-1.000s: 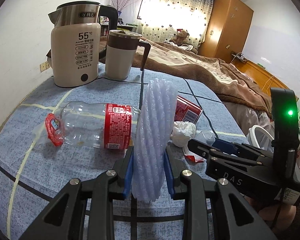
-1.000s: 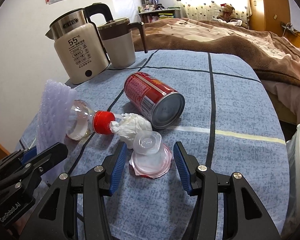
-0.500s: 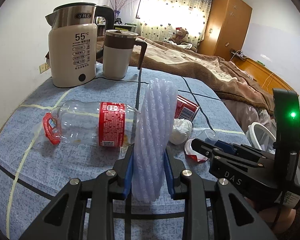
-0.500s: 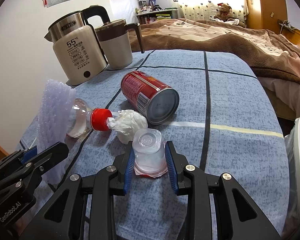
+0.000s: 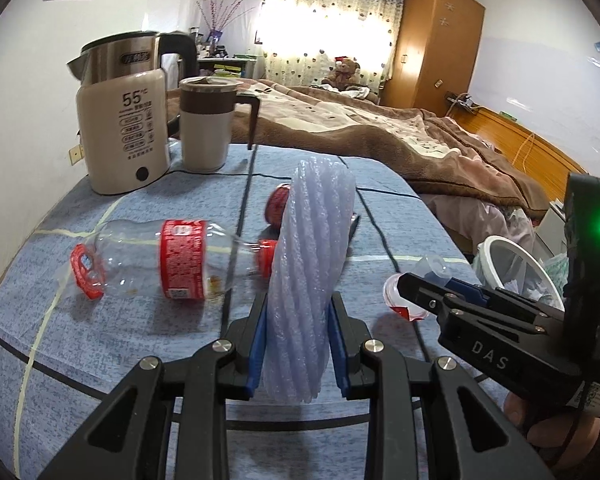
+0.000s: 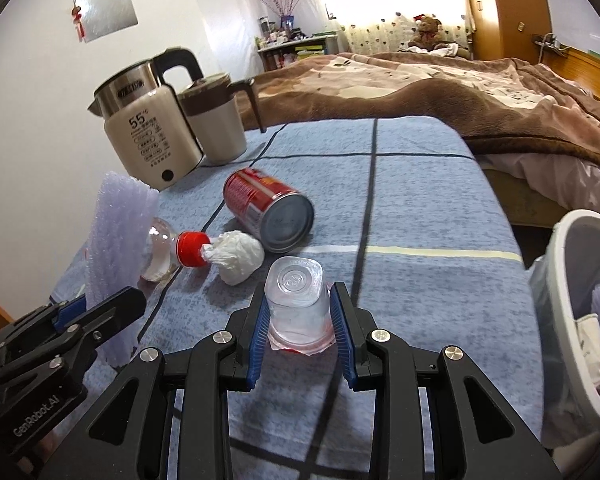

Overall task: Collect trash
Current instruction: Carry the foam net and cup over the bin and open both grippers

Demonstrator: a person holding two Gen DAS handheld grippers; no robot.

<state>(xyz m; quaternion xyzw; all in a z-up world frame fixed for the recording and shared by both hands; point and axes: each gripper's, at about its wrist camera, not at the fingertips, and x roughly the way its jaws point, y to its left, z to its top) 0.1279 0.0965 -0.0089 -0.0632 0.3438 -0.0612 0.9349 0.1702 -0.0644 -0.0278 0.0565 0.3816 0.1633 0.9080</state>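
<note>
Above the blue checked bench, the left gripper pinches an upright roll of bubble wrap between its fingers while the right gripper clamps a clear plastic cup, with a plastic bottle, crumpled tissue and red can lying beyond, and a white trash bin at the bench's right.

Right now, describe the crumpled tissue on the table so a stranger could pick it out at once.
Start at the cream kettle at the back of the blue checked table, then come forward to the red can lying on its side. The crumpled tissue lies just in front of the can, against the plastic bottle's red cap. It is the only soft, white, wadded thing there.
</note>
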